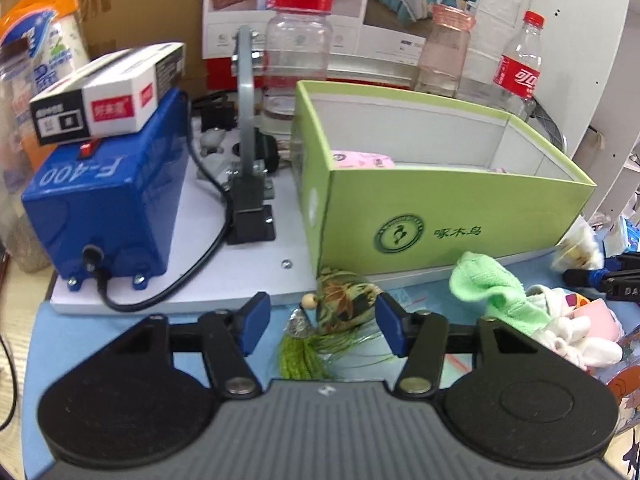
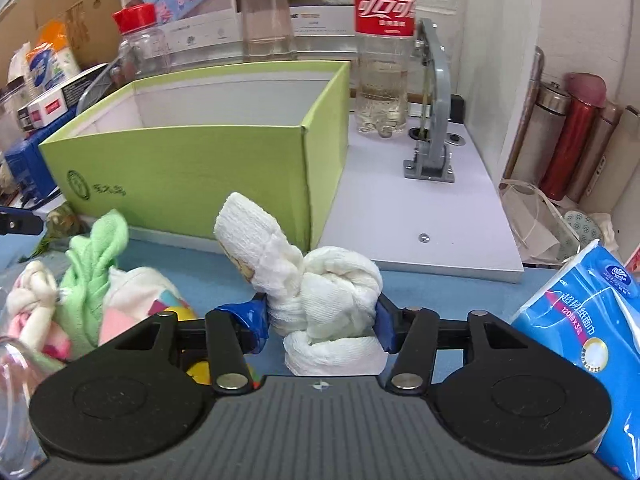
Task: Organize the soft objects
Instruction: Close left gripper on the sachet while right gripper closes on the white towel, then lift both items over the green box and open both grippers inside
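Green patterned fabric, a small stuffed sachet with a wooden bead and green tassel [image 1: 345, 304], lies on the blue tabletop [image 1: 100, 344] in the left wrist view. The left gripper [image 1: 322, 322] stands wide open around it; the right blue pad [image 1: 390, 322] looks to touch the sachet's side, the left pad is apart. Nothing is gripped. Just behind stands the lime-green open cardboard box [image 1: 452, 216], something pink already inside. A crumpled mint-green terry cloth [image 1: 490, 288] lies to the right beside white and pink soft pieces.

Risk, as judged: the tassel threads trail toward the camera and could snag or slip from a closing pinch; the bead could skew the grip.

Legible: "F-400" on the blue metal unit [image 1: 104, 200]; a round emblem and Chinese characters on the box front; a red Coca-Cola label in Chinese on the clear plastic bottle [image 1: 518, 64].

Right wrist view: the right gripper [image 2: 322, 320] is closed onto a knotted white gauze towel [image 2: 320, 288], pads pressed into its sides, its lower end on the tabletop. The box [image 2: 192, 172] sits just behind, left of centre.

Risk, as judged: the loose upper roll could catch the box wall on the way in, or the soft knot could squeeze out.

Legible: the Coca-Cola label again; a blue tissue pack [image 2: 576, 316] with Chinese print, partly readable as "120".
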